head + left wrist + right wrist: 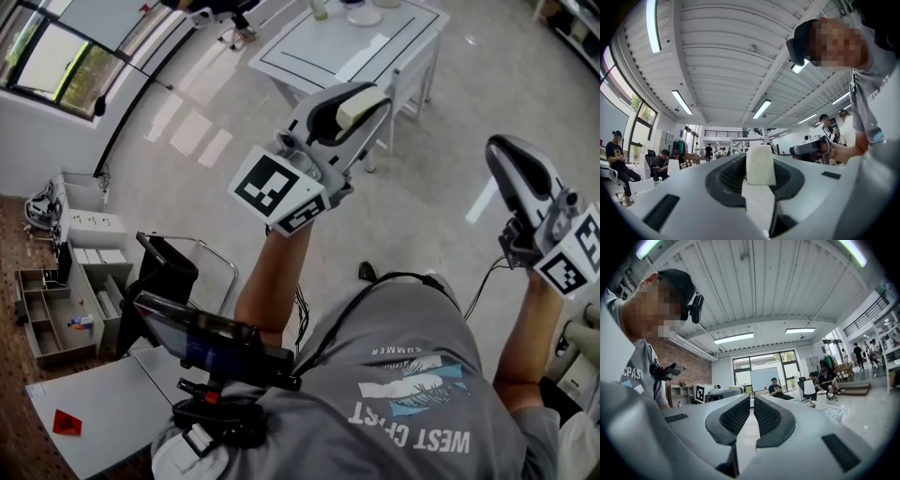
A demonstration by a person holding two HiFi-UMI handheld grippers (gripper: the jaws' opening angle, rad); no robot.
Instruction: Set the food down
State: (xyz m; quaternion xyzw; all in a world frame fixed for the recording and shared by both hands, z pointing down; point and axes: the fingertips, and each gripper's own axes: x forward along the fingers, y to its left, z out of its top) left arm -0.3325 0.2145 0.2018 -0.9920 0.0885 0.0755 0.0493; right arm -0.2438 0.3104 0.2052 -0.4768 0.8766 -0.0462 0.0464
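Food (pixel 761 165) in left tool (pixel 367 105), table (pixel 302 52) beyond

From just above the grey T-shirt (pixel 403 394), the head camera looks steeply down on the left gripper (pixel 361 108) and right gripper (pixel 511 159) held out ahead of it. Each gripper camera rides close behind its jaws, facing roughly level. Both share that T-shirt and the ceiling (pixel 740 70).

You wore a grey short-sleeved T-shirt (pixel 403 375) with white lettering and a blue graphic, and a black cable (pixel 412 275) looped over it. Your left gripper (pixel 370 98) and right gripper (pixel 499 148) were pale grey with black-and-white marker cubes.
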